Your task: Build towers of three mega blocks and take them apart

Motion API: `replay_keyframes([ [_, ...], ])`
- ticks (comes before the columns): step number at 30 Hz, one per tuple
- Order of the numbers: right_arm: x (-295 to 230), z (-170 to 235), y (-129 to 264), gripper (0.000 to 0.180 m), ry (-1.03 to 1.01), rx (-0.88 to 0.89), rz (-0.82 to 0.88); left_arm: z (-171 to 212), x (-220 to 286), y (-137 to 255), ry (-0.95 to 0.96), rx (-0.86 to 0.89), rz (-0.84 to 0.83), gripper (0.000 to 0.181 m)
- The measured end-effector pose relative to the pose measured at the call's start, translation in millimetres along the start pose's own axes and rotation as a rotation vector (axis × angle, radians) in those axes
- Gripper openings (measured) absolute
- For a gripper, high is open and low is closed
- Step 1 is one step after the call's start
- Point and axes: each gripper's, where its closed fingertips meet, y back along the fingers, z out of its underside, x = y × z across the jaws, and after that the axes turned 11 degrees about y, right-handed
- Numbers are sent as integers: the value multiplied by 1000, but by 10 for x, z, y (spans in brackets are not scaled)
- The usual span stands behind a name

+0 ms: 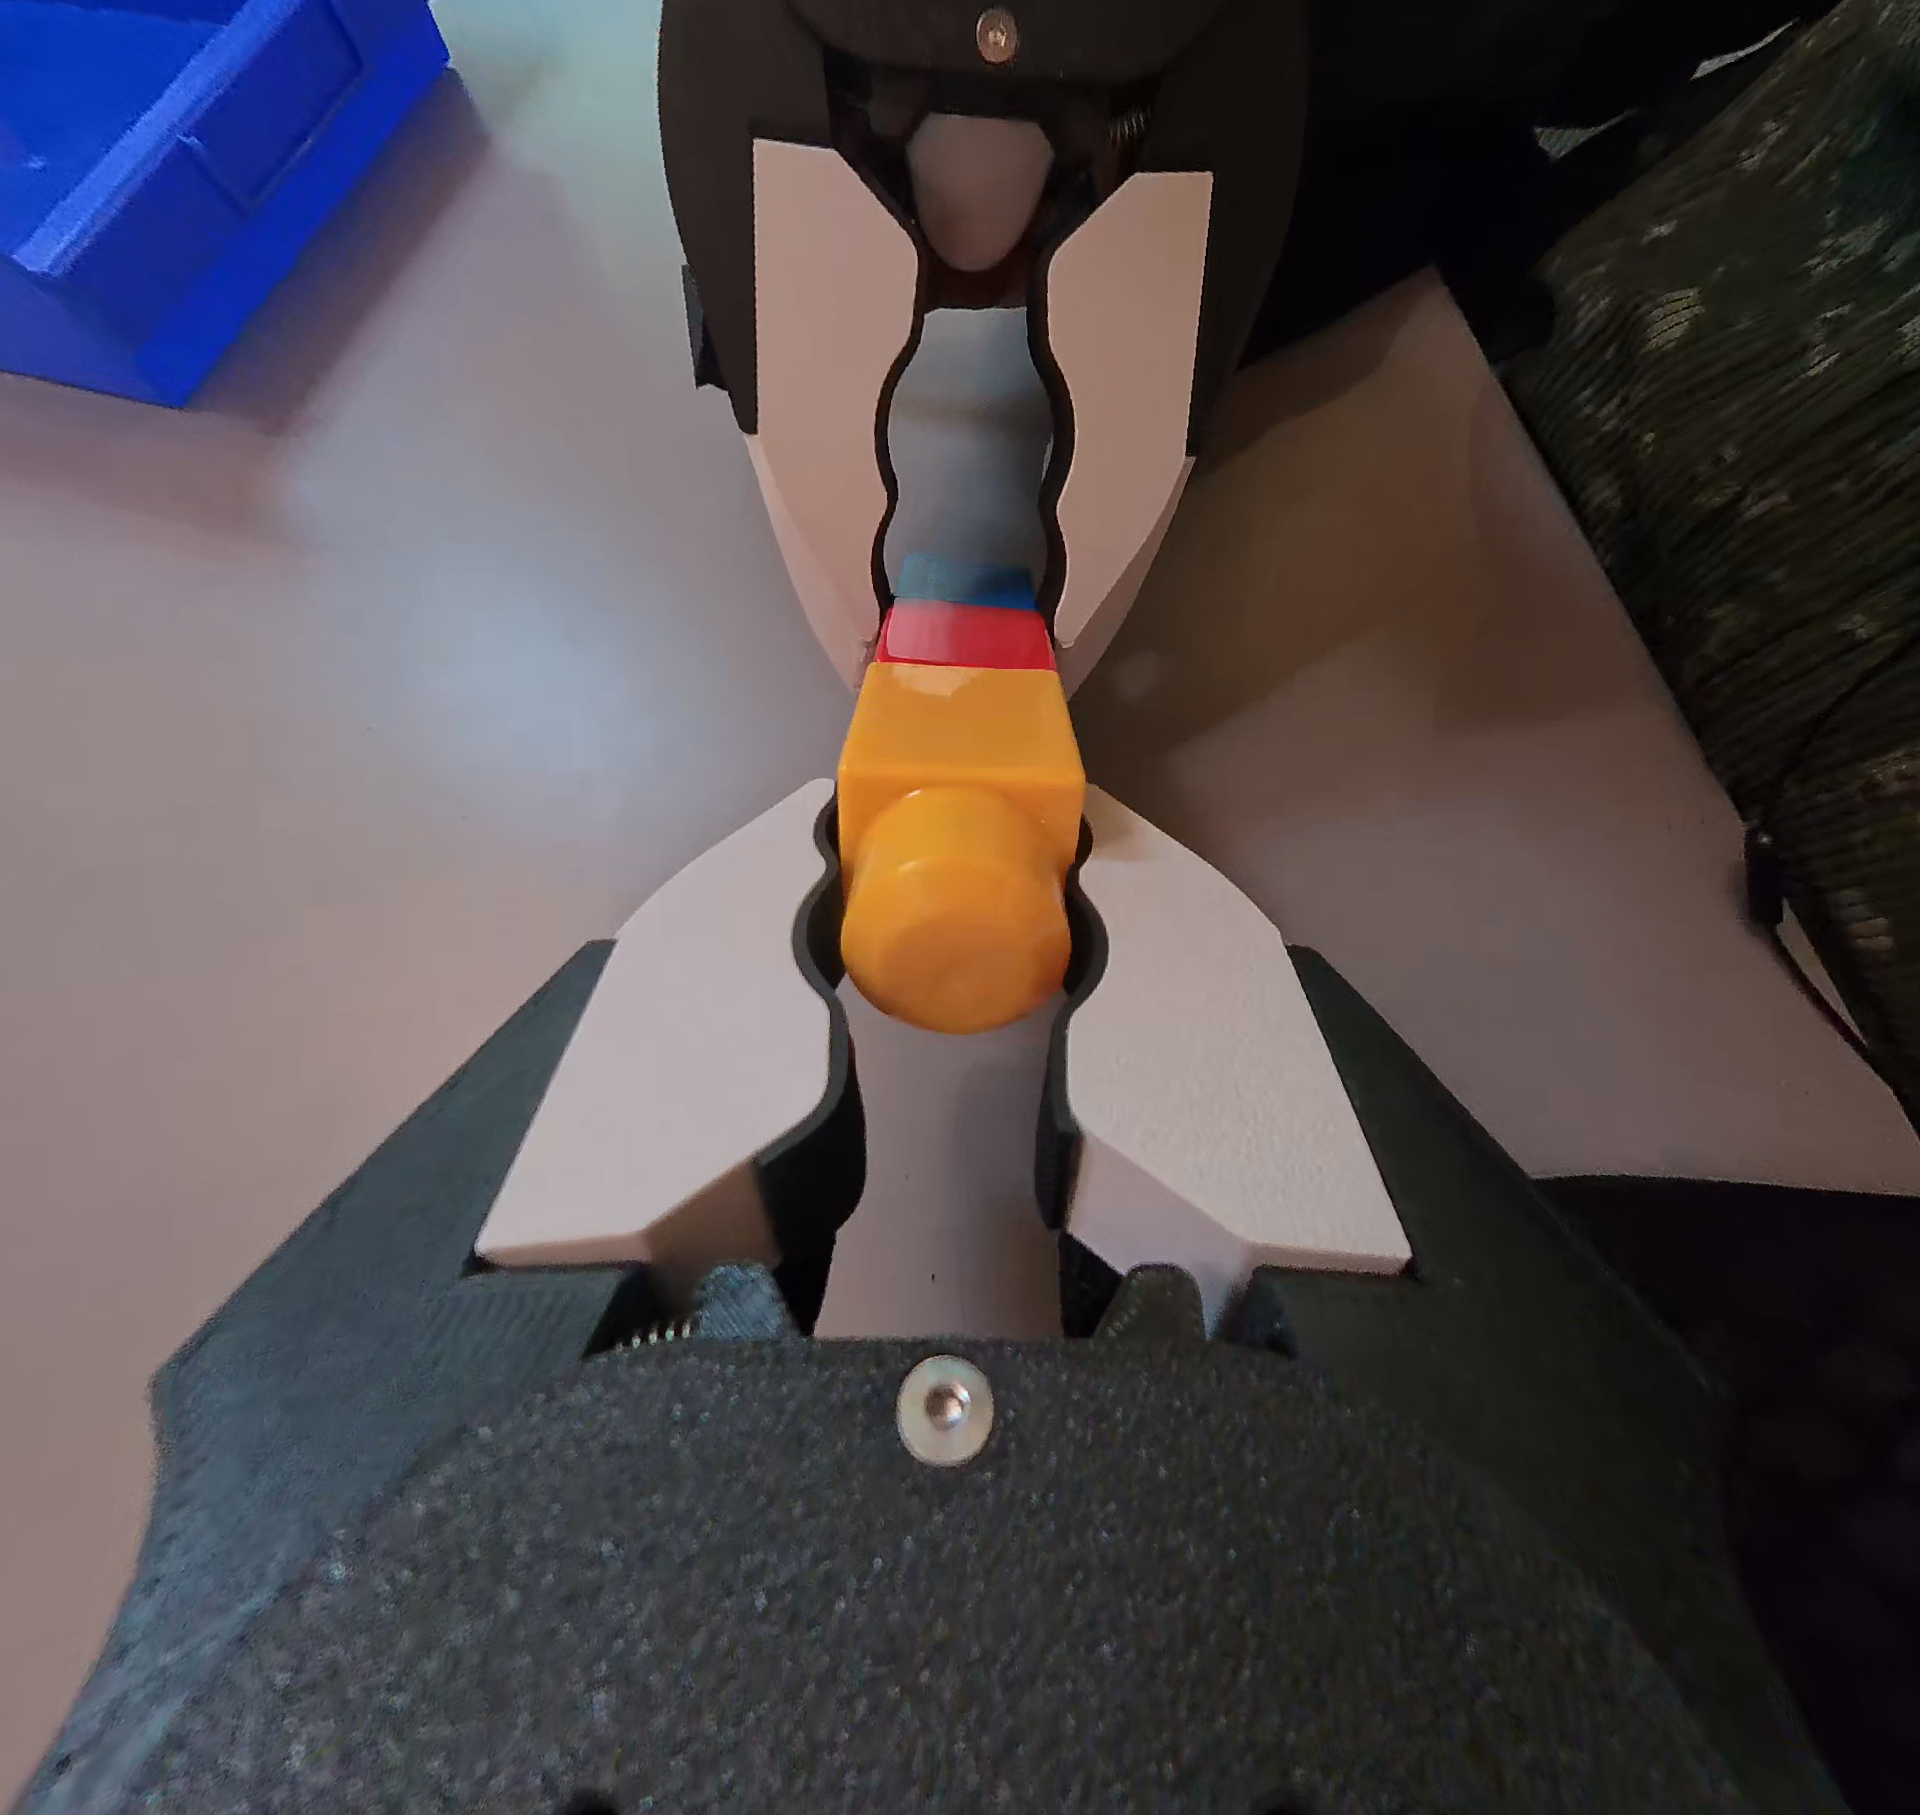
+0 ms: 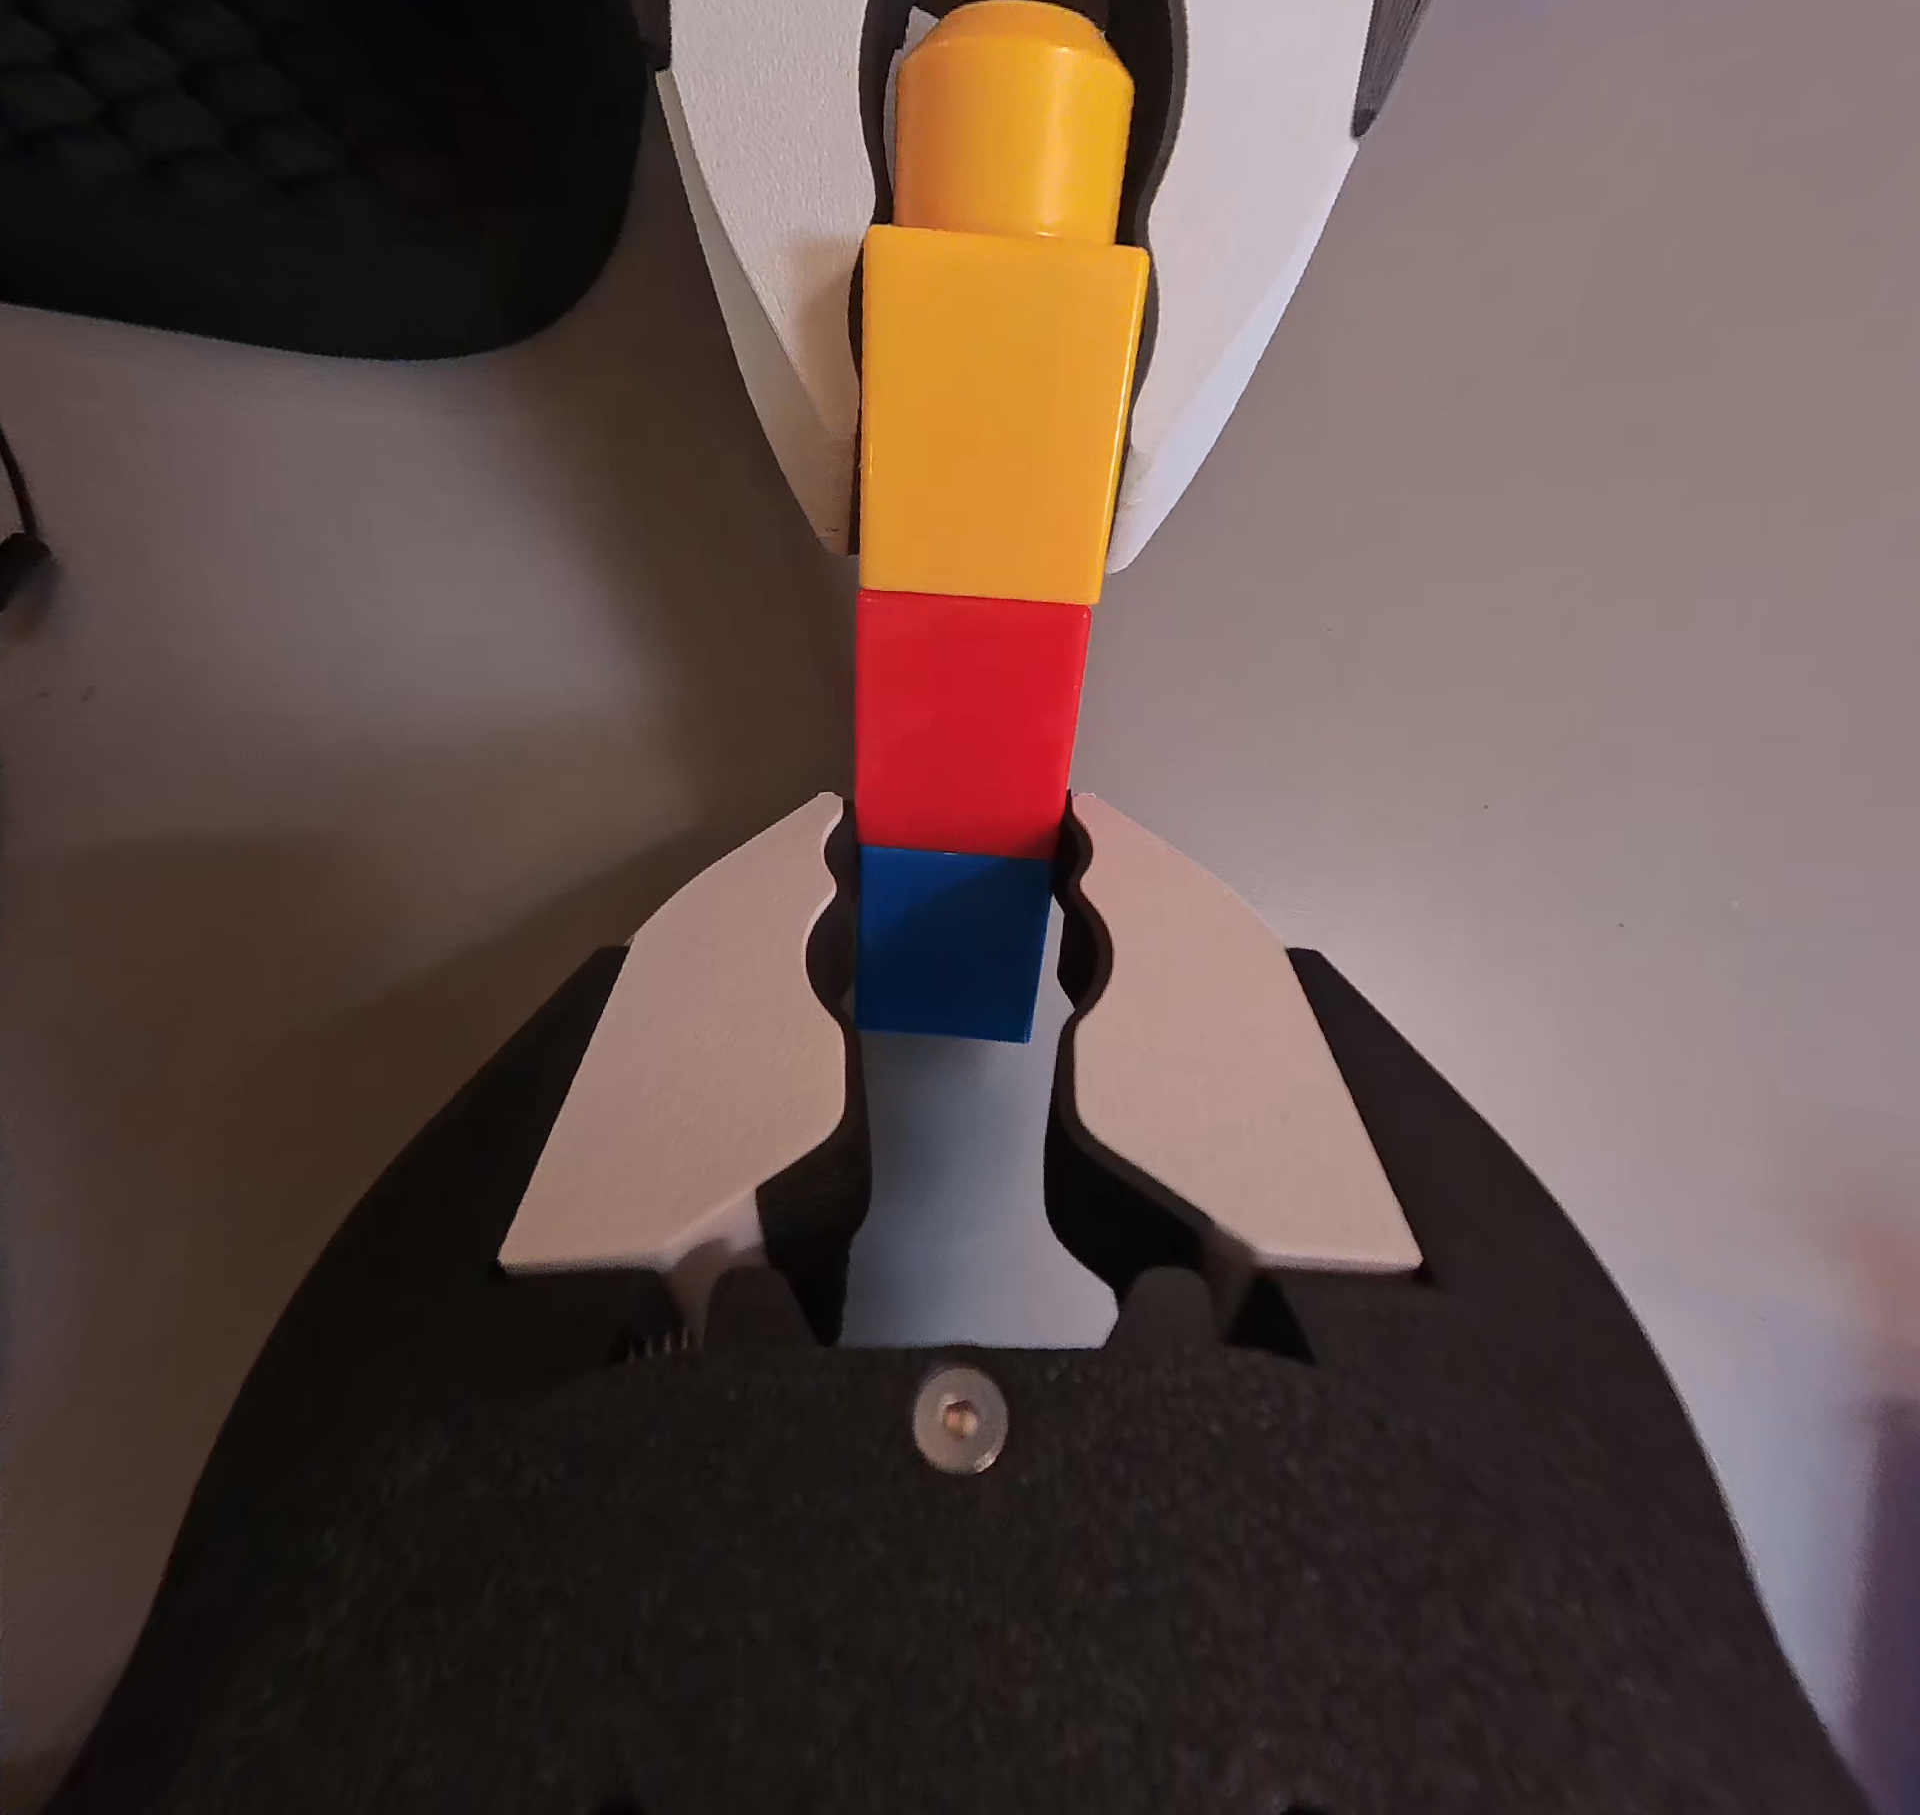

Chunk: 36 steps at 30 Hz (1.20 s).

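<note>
A tower of three blocks hangs level between my two grippers above the table: yellow block [image 1: 961, 737], red block [image 1: 966, 638], blue block [image 1: 961, 583]. My left gripper [image 1: 956, 809] is shut on the yellow block, whose stud points toward its camera. My right gripper [image 1: 966, 643] faces it from the far side. In the right wrist view, my right gripper [image 2: 956, 820] is shut on the blue block [image 2: 951, 939], with its tips reaching the red block [image 2: 966, 716]. The left gripper [image 2: 987, 539] holds the yellow block [image 2: 997, 415] opposite.
A blue plastic bin [image 1: 197, 134] stands at the far left on the pale table [image 1: 312, 830]. Camouflage-patterned fabric [image 1: 1745, 415] lies past the table's right edge. A dark woven object [image 2: 260, 103] sits at the upper left in the right wrist view. The left gripper's tips are roughly 4 cm from the right gripper's.
</note>
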Motion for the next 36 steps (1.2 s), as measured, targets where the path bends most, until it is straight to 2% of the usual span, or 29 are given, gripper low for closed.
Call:
replay_keyframes([
  [4,53,-6,2,37,2,16,35,-23,-34,13,3,17,-20,37],
  [6,61,-69,13,45,9,47,49,-29,-34,-1,-2,24,-26,37],
  [8,44,-76,19,38,38,36,57,-24,-1,-27,-23,14,-22,37],
  [22,-11,-62,42,36,66,12,42,8,32,-52,-104,-37,-75,37],
  [24,45,-72,58,36,58,29,69,-66,-18,-25,-89,18,-95,37],
  [26,118,-135,104,36,23,90,94,-254,-61,56,-59,157,-107,40],
  [32,269,-458,366,36,-75,390,136,-691,-80,326,59,510,-71,48],
  [36,256,-622,470,36,-121,558,109,-803,1,469,76,597,-7,46],
])
